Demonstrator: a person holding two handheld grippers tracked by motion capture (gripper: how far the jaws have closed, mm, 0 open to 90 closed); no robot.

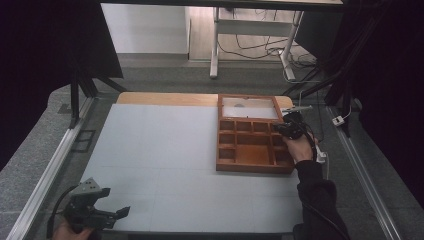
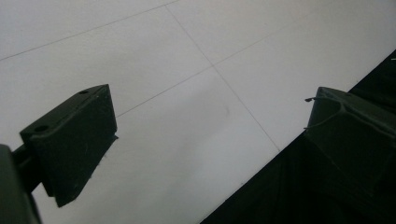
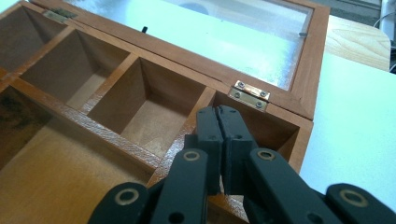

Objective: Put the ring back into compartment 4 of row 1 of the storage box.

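A pale grey table surface (image 1: 165,160) lies over a wooden tabletop, with dark floor and desk legs behind. The wooden compartment box (image 1: 250,145) sits at the right far part of the surface, its glass-paned lid (image 1: 248,107) laid open flat behind it. The right gripper (image 1: 290,129) is over the box's right rear corner compartment; the right gripper view shows its jaws pressed together, gripping nothing. The left gripper (image 1: 117,212) rests at the near left corner, jaws spread wide, well apart from the box.
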